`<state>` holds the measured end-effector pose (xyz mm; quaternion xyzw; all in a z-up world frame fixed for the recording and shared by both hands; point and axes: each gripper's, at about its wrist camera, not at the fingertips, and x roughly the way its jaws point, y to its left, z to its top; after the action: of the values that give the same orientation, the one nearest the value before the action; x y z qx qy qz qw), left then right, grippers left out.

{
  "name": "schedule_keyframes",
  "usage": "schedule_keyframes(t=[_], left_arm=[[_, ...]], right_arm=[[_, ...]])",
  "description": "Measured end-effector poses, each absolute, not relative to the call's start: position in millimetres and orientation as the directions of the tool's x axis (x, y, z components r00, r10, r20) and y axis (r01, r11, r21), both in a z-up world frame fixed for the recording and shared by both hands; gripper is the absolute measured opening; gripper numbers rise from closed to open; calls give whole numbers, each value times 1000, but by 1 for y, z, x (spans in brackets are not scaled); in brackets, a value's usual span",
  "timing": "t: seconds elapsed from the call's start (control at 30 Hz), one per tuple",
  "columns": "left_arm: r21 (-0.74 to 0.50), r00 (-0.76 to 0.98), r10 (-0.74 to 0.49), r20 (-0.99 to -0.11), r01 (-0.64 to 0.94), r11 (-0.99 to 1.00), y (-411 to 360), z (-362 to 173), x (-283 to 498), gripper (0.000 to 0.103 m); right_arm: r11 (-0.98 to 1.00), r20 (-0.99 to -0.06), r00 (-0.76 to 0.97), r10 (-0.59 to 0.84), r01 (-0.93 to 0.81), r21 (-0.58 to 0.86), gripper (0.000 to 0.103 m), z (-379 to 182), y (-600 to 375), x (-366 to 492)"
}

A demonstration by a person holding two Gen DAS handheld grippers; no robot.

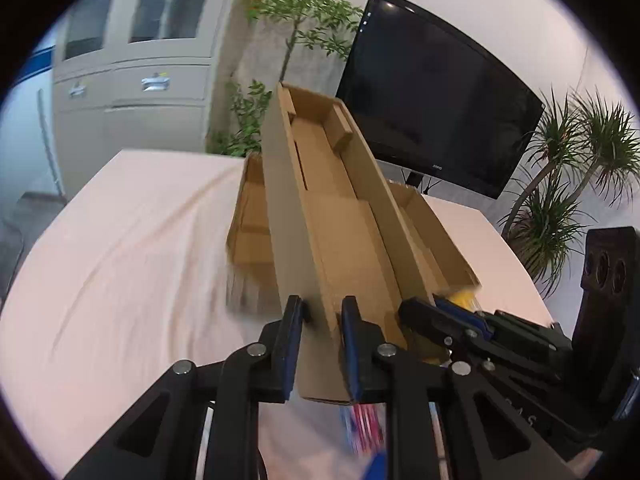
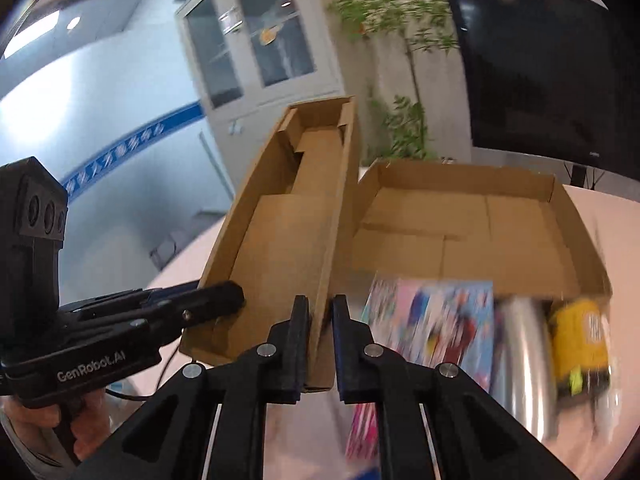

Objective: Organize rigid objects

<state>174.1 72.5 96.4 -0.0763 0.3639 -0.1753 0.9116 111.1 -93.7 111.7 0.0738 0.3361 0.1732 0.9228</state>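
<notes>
A long, narrow open cardboard box (image 1: pixel 332 208) is held tilted above the table, its far end raised. My left gripper (image 1: pixel 322 308) is shut on its left wall at the near end. My right gripper (image 2: pixel 320 306) is shut on the right wall of the same box (image 2: pixel 288 232). Each gripper shows in the other's view: the right gripper (image 1: pixel 430 308) and the left gripper (image 2: pixel 228 294). Under and beside it lies a wider flat cardboard box (image 2: pixel 480 232). Blurred at its near edge are a colourful flat item (image 2: pixel 432 320), a silver cylinder (image 2: pixel 516 344) and a yellow object (image 2: pixel 580 340).
A pale pink cloth covers the table (image 1: pixel 120 240). A black monitor (image 1: pixel 436 92) stands at the back right, with leafy plants (image 1: pixel 288 12) behind the boxes and a spiky plant (image 1: pixel 572 184) at the right. A grey cabinet (image 1: pixel 132 80) stands at the back left. A hand (image 2: pixel 80 420) holds the left gripper.
</notes>
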Motion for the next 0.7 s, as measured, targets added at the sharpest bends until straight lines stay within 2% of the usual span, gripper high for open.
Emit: schedule_keyframes(t=[0.17, 0.33, 0.5, 0.6, 0.7], left_arm=[[-276, 606, -367, -705, 242, 930, 73, 85, 280, 16], [-283, 490, -335, -804, 180, 942, 83, 30, 353, 12], [-244, 457, -271, -847, 118, 963, 93, -3, 363, 8], [-178, 470, -207, -858, 105, 978, 94, -5, 352, 8], [-188, 467, -215, -858, 104, 977, 103, -6, 343, 8]], right_arm=[[923, -657, 656, 373, -186, 338, 12, 110, -109, 224], [913, -762, 517, 389, -108, 393, 13, 69, -108, 320], [892, -819, 377, 432, -44, 450, 14, 12, -100, 362], [893, -824, 362, 435, -55, 447, 15, 2, -91, 366], [896, -826, 362, 431, -62, 440, 17, -7, -84, 371]])
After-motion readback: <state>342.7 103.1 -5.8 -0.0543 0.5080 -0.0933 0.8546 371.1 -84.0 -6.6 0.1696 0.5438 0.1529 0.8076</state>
